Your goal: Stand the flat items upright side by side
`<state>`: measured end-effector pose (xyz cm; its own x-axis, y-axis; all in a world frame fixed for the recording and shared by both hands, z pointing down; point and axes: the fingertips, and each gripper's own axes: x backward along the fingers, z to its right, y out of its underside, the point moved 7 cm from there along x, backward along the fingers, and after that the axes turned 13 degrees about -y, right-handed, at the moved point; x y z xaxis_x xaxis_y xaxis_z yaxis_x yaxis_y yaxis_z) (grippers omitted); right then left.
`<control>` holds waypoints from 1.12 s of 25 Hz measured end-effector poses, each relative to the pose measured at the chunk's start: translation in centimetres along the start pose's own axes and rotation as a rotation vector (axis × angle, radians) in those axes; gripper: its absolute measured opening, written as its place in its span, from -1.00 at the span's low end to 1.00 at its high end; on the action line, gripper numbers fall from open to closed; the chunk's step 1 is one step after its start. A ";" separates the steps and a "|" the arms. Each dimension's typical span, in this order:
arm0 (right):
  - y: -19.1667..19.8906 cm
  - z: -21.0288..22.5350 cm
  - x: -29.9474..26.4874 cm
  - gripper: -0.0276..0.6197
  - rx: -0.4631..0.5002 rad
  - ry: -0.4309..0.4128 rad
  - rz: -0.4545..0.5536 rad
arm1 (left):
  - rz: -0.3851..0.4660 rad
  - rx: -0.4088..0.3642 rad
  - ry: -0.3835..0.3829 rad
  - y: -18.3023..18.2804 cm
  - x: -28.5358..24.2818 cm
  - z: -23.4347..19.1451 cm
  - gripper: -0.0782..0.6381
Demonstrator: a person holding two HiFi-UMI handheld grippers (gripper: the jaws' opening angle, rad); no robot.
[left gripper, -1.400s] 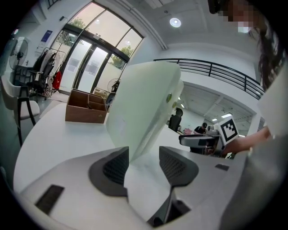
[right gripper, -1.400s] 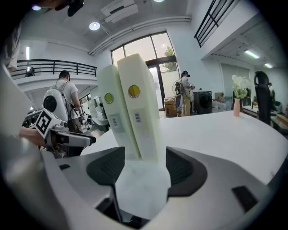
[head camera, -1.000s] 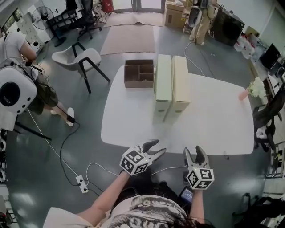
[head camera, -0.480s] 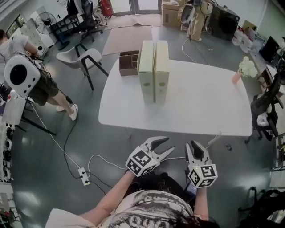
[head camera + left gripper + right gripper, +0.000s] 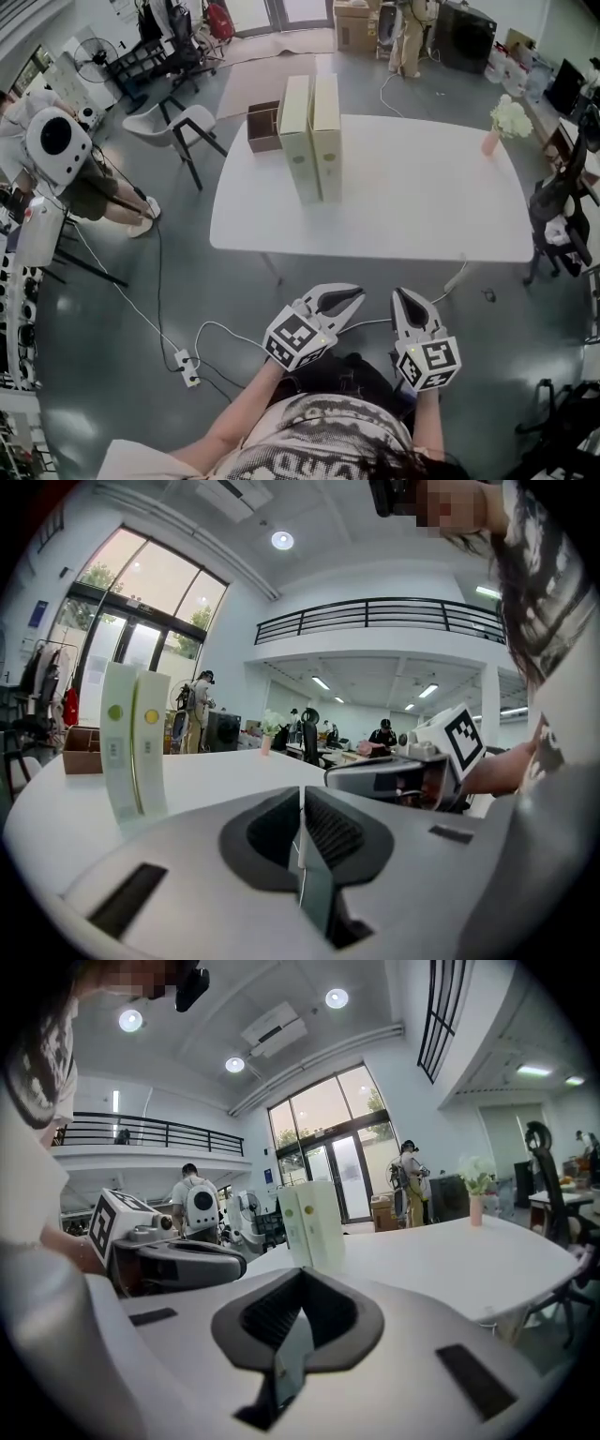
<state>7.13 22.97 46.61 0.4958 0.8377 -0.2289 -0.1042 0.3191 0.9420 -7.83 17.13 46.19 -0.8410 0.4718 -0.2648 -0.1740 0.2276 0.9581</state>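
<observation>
Two pale yellow flat boxes (image 5: 300, 141) (image 5: 325, 131) stand upright side by side, touching, on the white table (image 5: 422, 206) near its far left. The left gripper view shows them at the left (image 5: 134, 741), the right gripper view at centre (image 5: 309, 1211). Both grippers hang over the floor in front of the table, well short of the boxes. My left gripper (image 5: 356, 298) (image 5: 301, 794) has just been closing and is shut with nothing between its jaws. My right gripper (image 5: 403, 294) (image 5: 302, 1274) has also just closed on nothing.
A brown compartment box (image 5: 262, 127) sits behind the upright boxes. A pink vase of white flowers (image 5: 506, 120) stands at the table's far right corner. A white chair (image 5: 178, 127), a person with a white backpack (image 5: 56, 145) and a power strip with cable (image 5: 189, 367) are at the left.
Both grippers went from open to shut, empty. They drew back from the table's front edge, and the table with the boxes now sits farther up in the head view.
</observation>
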 end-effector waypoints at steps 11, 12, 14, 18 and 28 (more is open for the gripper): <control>0.1 -0.9 0.6 -0.93 0.041 -0.047 -0.020 | -0.018 -0.031 0.024 -0.1 0.5 2.0 -0.75; 0.1 -1.0 0.6 -0.93 0.043 -0.052 -0.023 | -0.021 -0.034 0.026 -0.1 0.5 2.1 -0.75; 0.0 -1.0 0.6 -0.93 0.044 -0.060 -0.027 | -0.023 -0.036 0.028 -0.2 0.5 2.3 -0.75; 0.0 -1.2 0.5 -0.93 0.051 -0.077 -0.030 | -0.027 -0.038 0.028 -0.2 0.4 2.4 -0.75; 0.5 -1.9 0.0 -0.93 0.083 -0.089 -0.076 | -0.056 -0.039 0.036 0.7 0.6 2.3 -0.75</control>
<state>5.37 23.96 46.63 0.5745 0.7686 -0.2813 0.0063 0.3395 0.9406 -7.25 19.56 46.46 -0.8471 0.4286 -0.3143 -0.2400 0.2192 0.9457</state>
